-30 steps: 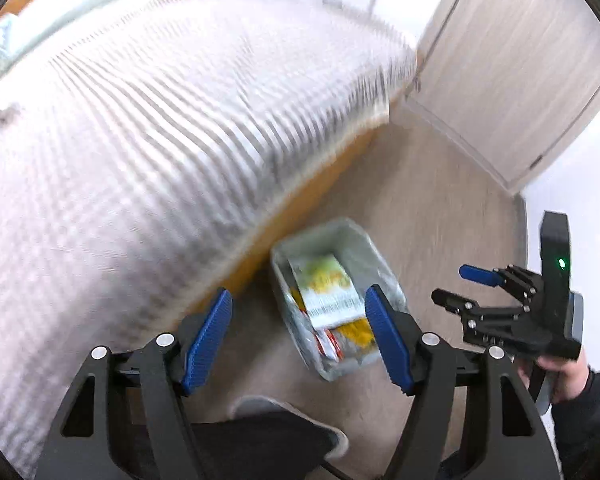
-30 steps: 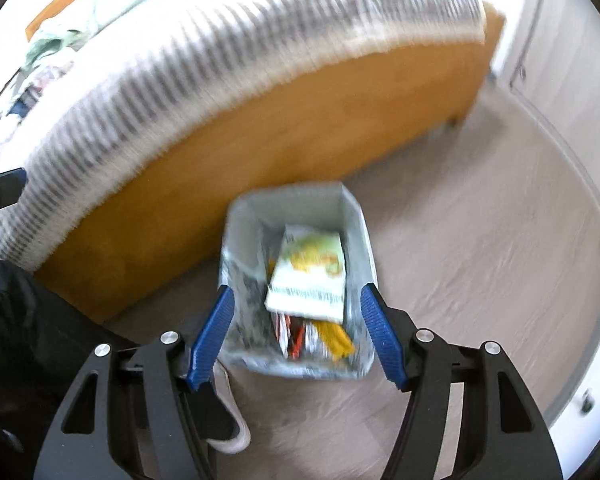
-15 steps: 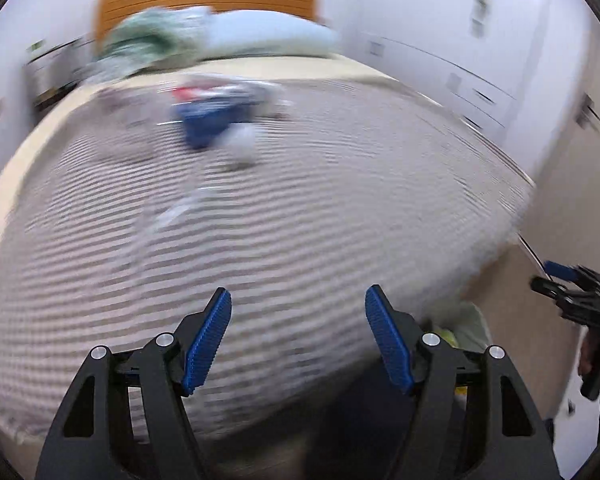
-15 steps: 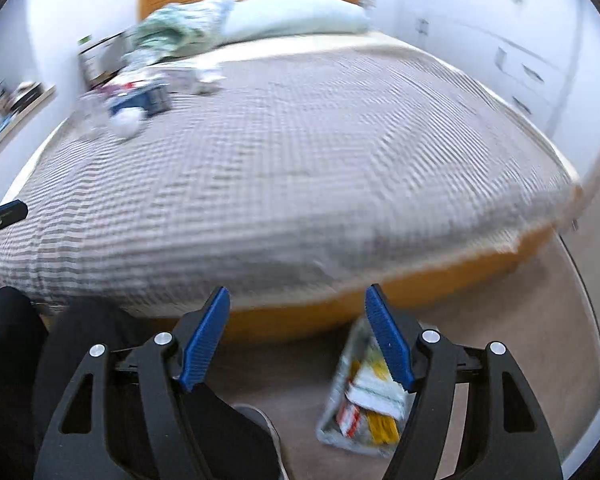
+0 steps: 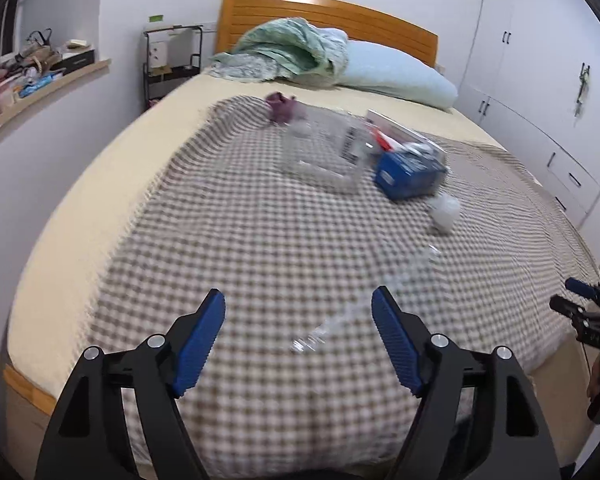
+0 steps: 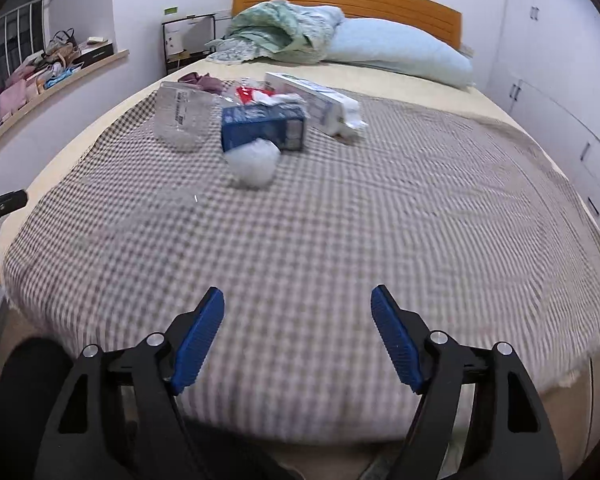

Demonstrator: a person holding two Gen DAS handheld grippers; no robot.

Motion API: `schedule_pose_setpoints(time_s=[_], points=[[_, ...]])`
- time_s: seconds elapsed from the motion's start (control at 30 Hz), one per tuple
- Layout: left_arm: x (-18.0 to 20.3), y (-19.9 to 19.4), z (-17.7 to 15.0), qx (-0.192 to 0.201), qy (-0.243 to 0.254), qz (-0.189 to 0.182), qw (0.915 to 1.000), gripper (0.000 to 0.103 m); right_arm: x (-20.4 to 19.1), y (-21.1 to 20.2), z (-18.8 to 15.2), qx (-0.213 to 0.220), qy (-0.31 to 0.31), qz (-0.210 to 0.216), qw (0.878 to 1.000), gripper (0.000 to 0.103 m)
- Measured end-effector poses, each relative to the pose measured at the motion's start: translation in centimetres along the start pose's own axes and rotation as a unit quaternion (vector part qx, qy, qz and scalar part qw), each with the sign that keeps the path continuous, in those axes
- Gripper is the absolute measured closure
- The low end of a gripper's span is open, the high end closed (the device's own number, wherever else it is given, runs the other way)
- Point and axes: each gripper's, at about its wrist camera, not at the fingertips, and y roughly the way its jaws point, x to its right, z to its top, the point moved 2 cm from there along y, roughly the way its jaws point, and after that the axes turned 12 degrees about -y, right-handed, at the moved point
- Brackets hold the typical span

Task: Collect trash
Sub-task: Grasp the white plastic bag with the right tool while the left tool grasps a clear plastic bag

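Trash lies on the checked bedspread (image 5: 260, 248): a clear plastic container (image 5: 324, 152), a blue box (image 5: 410, 172), a white crumpled ball (image 5: 444, 210) and a clear plastic wrapper (image 5: 364, 308) nearest me. In the right wrist view I see the container (image 6: 182, 114), blue box (image 6: 262, 128), white ball (image 6: 254, 162), a white carton (image 6: 316, 100) and a red-white wrapper (image 6: 256, 94). My left gripper (image 5: 298, 340) is open and empty above the near bed edge. My right gripper (image 6: 298, 338) is open and empty, well short of the trash; it also shows in the left wrist view (image 5: 580, 304).
A blue pillow (image 5: 392, 76) and green bedding (image 5: 284, 52) lie at the wooden headboard (image 5: 328, 8). A purple cloth (image 5: 280, 106) sits beyond the container. A cluttered shelf (image 5: 32, 76) runs along the left wall. White wardrobes (image 5: 540, 80) stand at the right.
Both grippers have lifted from looking down at the floor bin beside the bed to facing the bed top and the trash on it. Both stay open and empty.
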Motion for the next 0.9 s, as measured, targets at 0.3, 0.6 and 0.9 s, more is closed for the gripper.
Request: schedule_pose_setpoints(time_s=[0.3,0.6,0.9], points=[[-2.4,4.2,5.3,0.011,0.009,0.016,0.9998,0.026,-1.4,11.1,8.9,-0.008,-0.004,0.005,1.000,0.030],[-2.6,12.2,17.1,-0.001,0.022,-0.025,0.9994,0.025,1.2,15.8,11.4,0.009,-0.007,-0.004,1.000,0.078],[3.9,31.6,28.8,-0.159,0.088,-0.074,0.9807,0.032,2.0,16.7,7.6,0.048,-0.031,-0.095,0.994,0.078]])
